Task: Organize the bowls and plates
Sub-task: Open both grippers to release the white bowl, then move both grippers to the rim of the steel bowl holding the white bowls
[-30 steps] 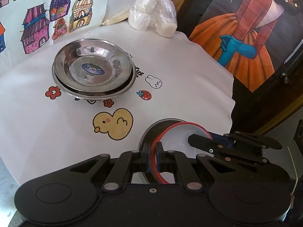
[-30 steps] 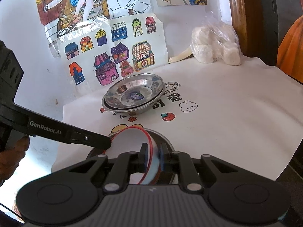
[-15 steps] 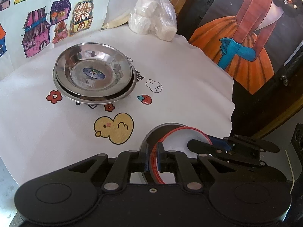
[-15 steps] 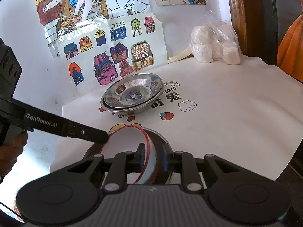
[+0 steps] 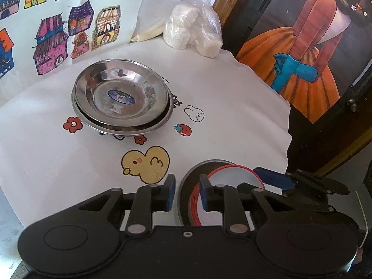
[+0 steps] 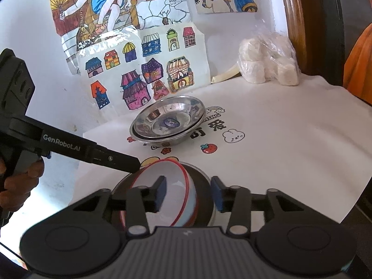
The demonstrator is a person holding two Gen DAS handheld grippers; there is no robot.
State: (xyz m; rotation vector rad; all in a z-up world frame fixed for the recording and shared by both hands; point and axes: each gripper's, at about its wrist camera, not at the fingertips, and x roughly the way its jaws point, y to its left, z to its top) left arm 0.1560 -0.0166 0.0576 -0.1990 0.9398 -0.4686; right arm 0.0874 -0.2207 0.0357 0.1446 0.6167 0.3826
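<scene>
Release step: left gripper [image 5: 186, 194] and right gripper [image 6: 188, 194] are both opening, pads clearing the bowl [image 6: 167, 193] rim (now sitting in the dark plate [image 6: 204, 181]). Next: withdrawing without tipping it.

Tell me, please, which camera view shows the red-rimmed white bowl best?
The right wrist view shows the red-rimmed white bowl best: its rim, white inside and pale outer wall are visible, tilted in the dark plate. The left wrist view shows only part of its rim and inside, behind gripper fingers.
</scene>
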